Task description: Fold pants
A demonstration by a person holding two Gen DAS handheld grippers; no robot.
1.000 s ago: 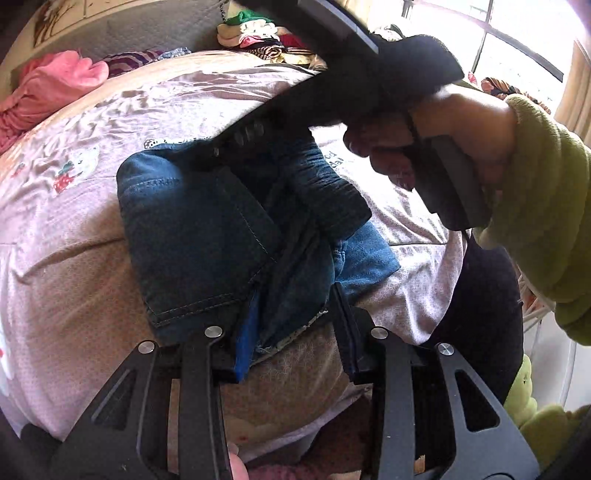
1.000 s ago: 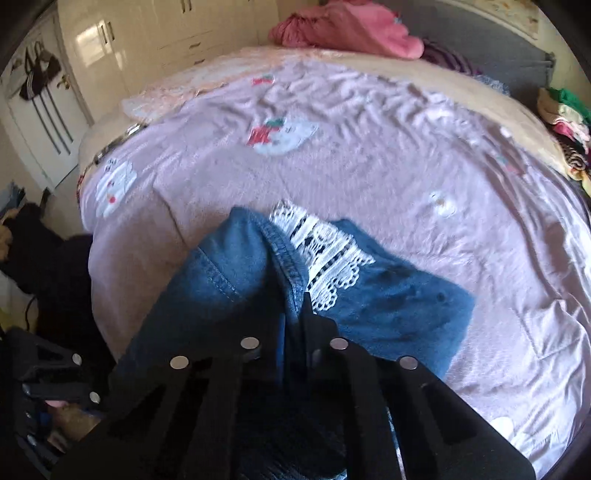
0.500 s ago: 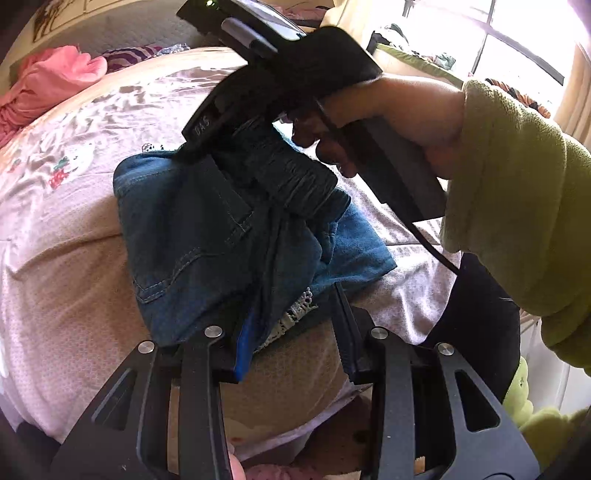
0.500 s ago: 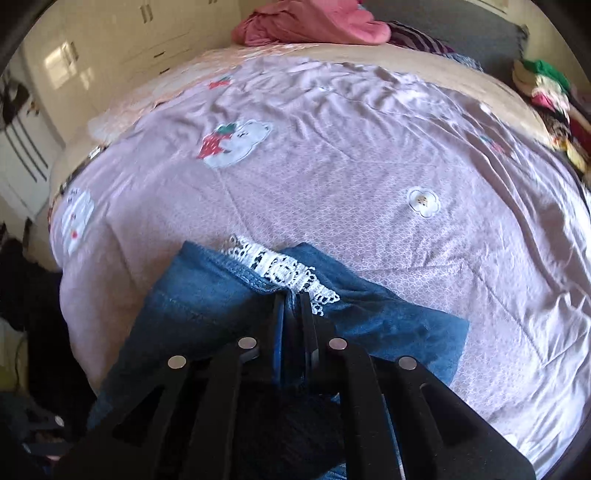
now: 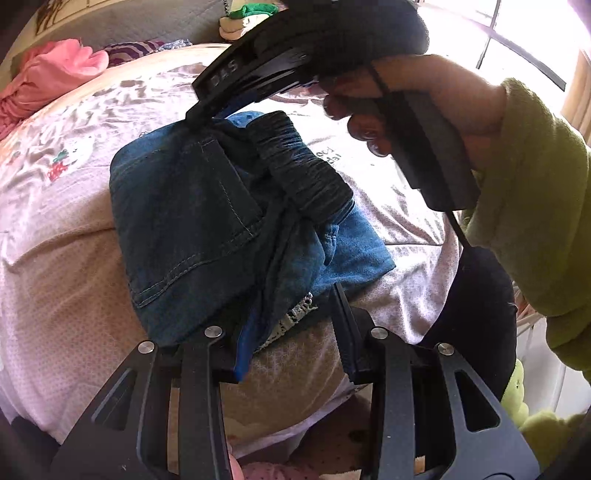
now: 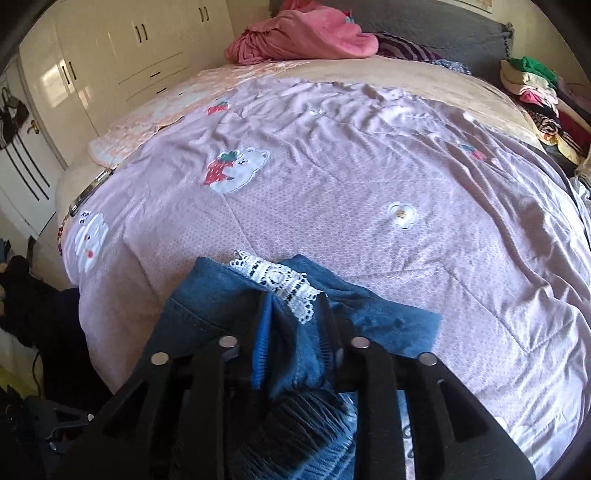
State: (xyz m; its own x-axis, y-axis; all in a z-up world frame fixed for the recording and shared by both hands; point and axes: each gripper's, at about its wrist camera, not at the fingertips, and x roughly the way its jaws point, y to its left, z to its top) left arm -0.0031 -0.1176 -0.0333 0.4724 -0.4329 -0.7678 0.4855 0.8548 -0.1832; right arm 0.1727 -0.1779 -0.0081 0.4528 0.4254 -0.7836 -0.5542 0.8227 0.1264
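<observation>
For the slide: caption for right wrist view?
Right tongs open around folded denim pants with lace trim, on pink bedspread.

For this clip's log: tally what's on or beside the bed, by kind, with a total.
Blue denim pants with white lace trim: 1
Pink crumpled blanket at the headboard: 1
Stack of folded clothes beside the bed: 1
Black two-finger grippers: 2, left gripper, right gripper
Total: 5

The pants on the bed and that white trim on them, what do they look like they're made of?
The pants look like blue denim: matte, woven, with pale topstitched seams and a gathered elastic waistband. The white trim looks like openwork lace, probably cotton; the pictures cannot settle the fibre.
</observation>
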